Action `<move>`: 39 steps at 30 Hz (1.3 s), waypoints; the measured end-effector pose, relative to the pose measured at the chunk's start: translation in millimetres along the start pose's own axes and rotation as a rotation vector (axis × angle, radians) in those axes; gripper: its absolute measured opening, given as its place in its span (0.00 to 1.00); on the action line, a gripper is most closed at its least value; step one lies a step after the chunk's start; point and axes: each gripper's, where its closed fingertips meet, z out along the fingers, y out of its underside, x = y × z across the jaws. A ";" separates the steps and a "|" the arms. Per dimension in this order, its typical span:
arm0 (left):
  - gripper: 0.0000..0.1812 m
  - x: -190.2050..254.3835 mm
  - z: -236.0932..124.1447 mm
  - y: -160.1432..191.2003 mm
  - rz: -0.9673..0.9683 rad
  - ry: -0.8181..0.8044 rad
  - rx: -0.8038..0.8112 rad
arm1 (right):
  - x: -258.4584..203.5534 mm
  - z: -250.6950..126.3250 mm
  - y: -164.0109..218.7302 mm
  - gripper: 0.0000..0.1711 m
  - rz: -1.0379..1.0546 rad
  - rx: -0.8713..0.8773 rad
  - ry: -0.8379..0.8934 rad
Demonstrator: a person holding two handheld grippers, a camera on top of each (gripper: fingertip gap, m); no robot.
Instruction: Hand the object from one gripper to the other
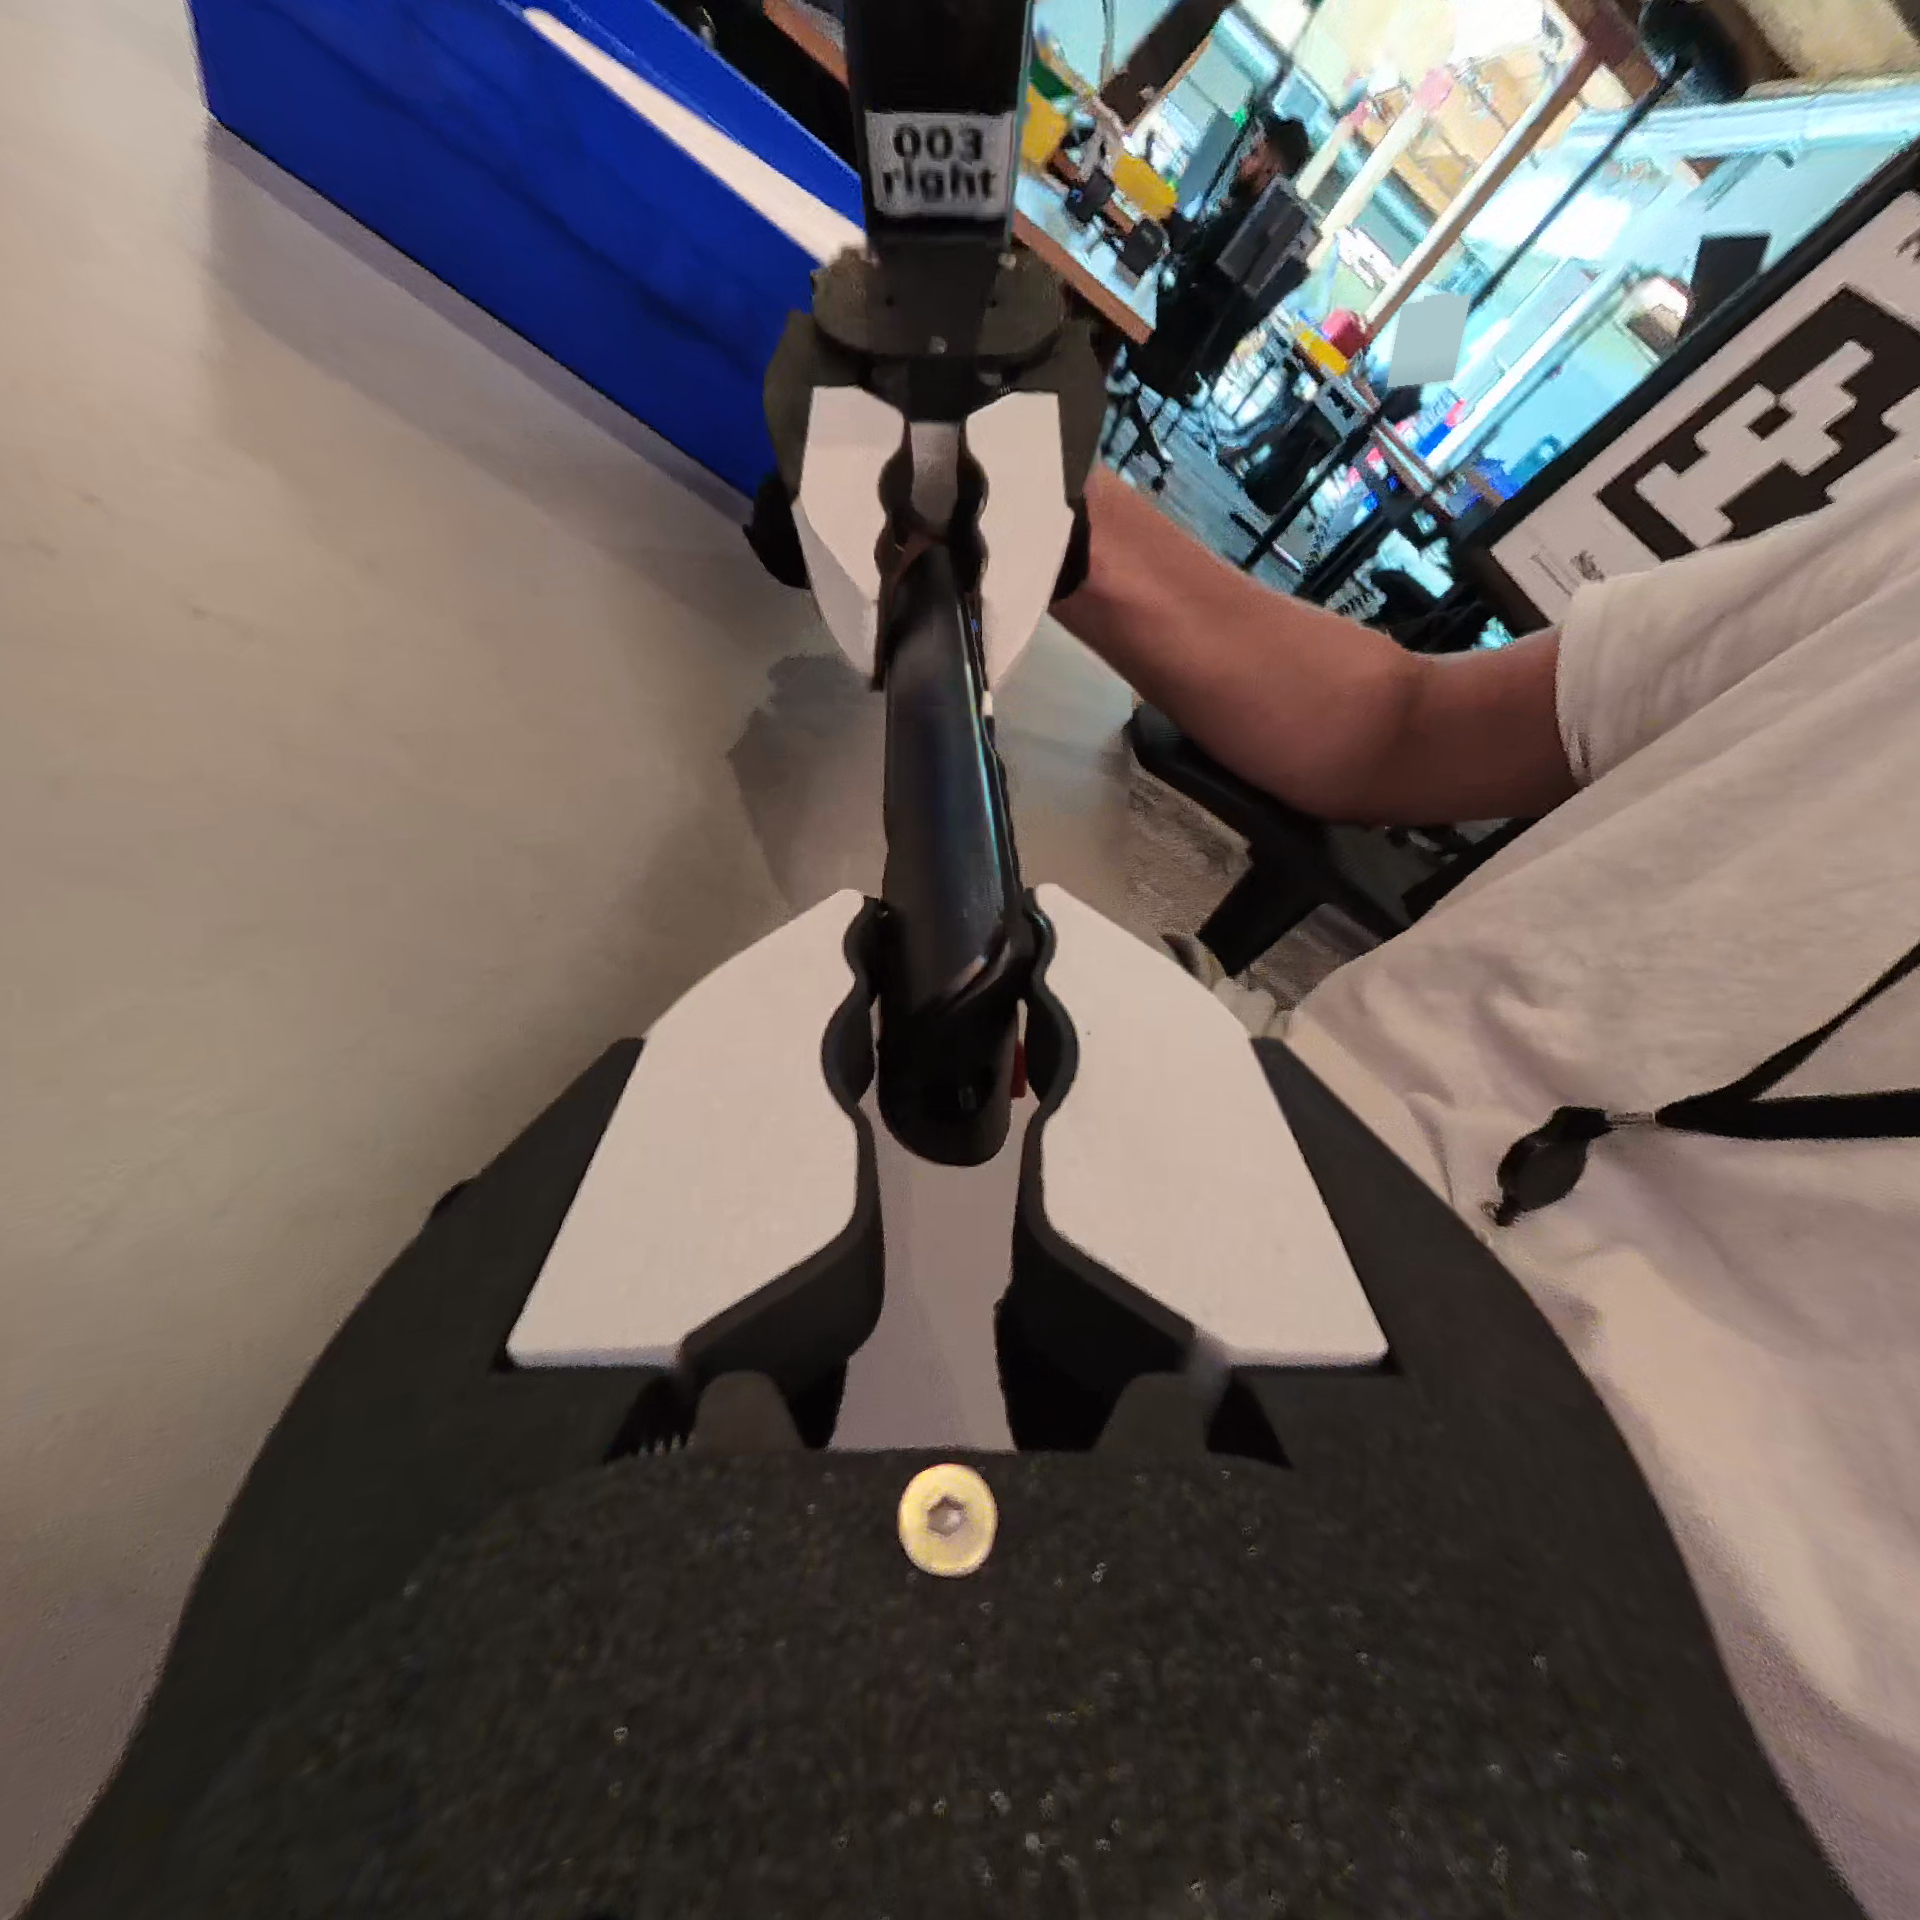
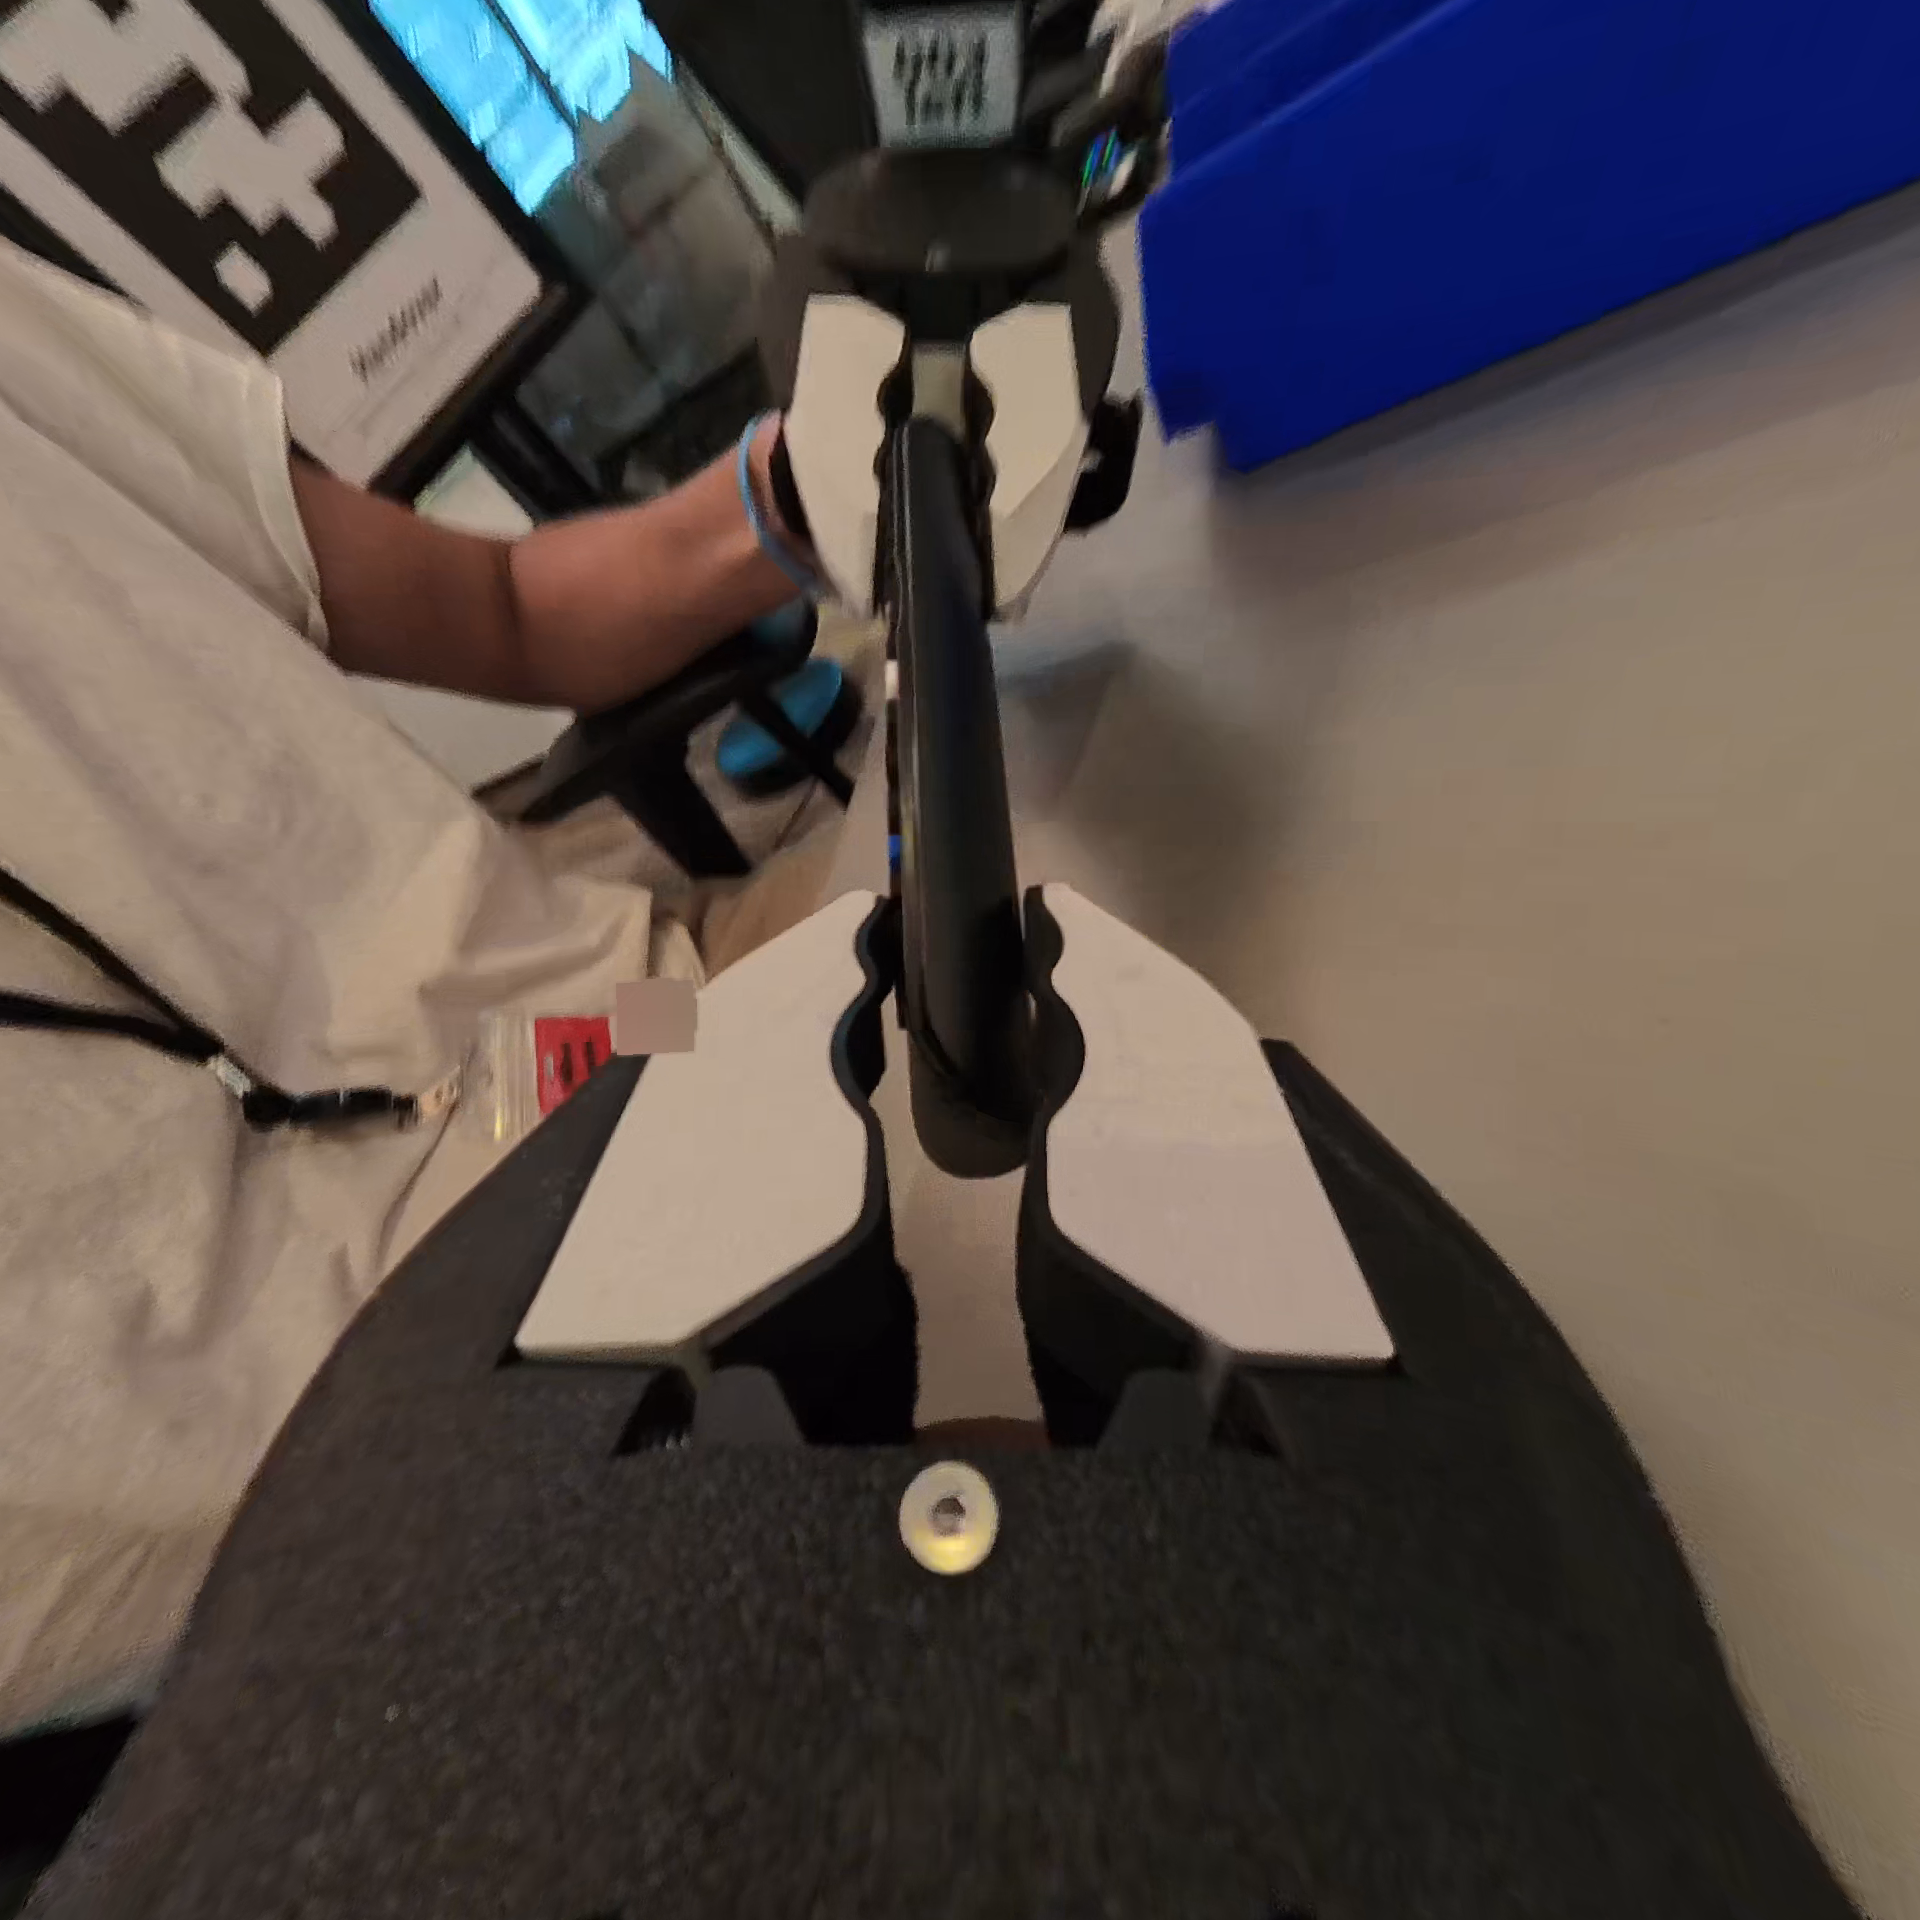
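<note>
A long black tube-like object point(image 1: 940, 769) spans between both grippers, held above a pale table. In the left wrist view my left gripper point(image 1: 948, 971) is shut on its near end, and the right gripper point(image 1: 935, 520) faces me, shut on the far end. In the right wrist view the same object point(image 2: 951, 748) runs from my right gripper point(image 2: 954, 977), shut on its near end, to the left gripper point(image 2: 935, 457) facing it, closed around the far end. The two grippers point at each other in line.
A blue bin point(image 1: 499, 197) stands on the table point(image 1: 312, 727) behind the grippers; it also shows in the right wrist view point(image 2: 1507, 208). The person's forearm point(image 1: 1299, 675) and white shirt point(image 1: 1662, 1039) are close by. A marker board point(image 1: 1766, 416) stands behind. One gripper's finger ends stand about 8 cm off the other's.
</note>
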 end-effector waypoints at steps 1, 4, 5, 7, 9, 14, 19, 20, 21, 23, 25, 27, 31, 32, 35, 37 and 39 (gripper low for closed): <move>0.13 -1.2 -1.7 -5.8 -0.014 -0.007 0.032 | 3.1 -2.9 -9.1 0.14 0.001 0.058 0.015; 0.13 -11.3 -10.2 -19.1 -0.057 -0.067 0.120 | 25.8 -13.7 -28.4 0.20 -0.063 0.175 0.203; 0.13 -17.9 -13.5 -20.9 -0.064 -0.113 0.138 | 36.0 -18.2 -31.2 0.27 -0.104 0.185 0.302; 0.13 -31.3 -20.0 -24.2 -0.099 -0.206 0.173 | 51.7 -26.8 -38.0 0.36 -0.206 0.198 0.500; 0.13 -42.2 -24.2 -25.1 -0.128 -0.297 0.190 | 60.1 -25.7 -38.1 0.42 -0.326 0.127 0.677; 0.13 -49.5 -12.3 -13.6 -0.071 -0.450 0.081 | 57.6 14.1 -27.3 0.47 -0.783 -0.191 1.000; 0.13 -37.5 9.5 -4.8 -0.034 -0.459 -0.002 | 54.5 39.6 -19.1 0.42 -0.969 -0.361 1.095; 0.13 -33.5 13.3 -4.5 -0.029 -0.454 -0.008 | 55.8 40.3 -17.5 0.40 -0.993 -0.390 1.109; 0.13 -29.1 16.9 -4.6 -0.035 -0.441 -0.009 | 55.9 40.3 -16.7 0.35 -1.015 -0.399 1.119; 0.13 -27.1 19.2 -6.2 -0.027 -0.455 0.005 | 54.8 35.1 -20.6 0.31 -1.048 -0.386 1.140; 0.14 -22.9 20.3 -14.2 0.010 -0.425 0.063 | 52.2 29.9 -26.9 0.31 -1.073 -0.353 1.163; 0.16 -16.3 18.3 -22.5 0.022 -0.364 0.119 | 52.3 21.0 -34.1 0.31 -1.097 -0.313 1.206; 0.31 -13.2 -1.2 -44.1 0.059 -0.332 0.285 | 55.5 -2.9 -45.3 0.31 -0.859 -0.096 1.135; 0.32 -13.1 -5.0 -47.2 0.074 -0.328 0.307 | 54.1 -8.4 -49.7 0.31 -0.757 -0.008 1.074; 0.34 -12.9 -7.6 -48.4 0.101 -0.304 0.315 | 39.8 -22.8 -67.9 0.31 -0.456 0.290 0.819; 0.34 -11.8 -4.4 -46.3 0.094 -0.277 0.305 | 28.2 -28.0 -77.8 0.31 -0.288 0.443 0.615; 0.34 -7.7 1.3 -44.2 0.084 -0.236 0.297 | 18.1 -28.7 -83.3 0.31 -0.153 0.552 0.426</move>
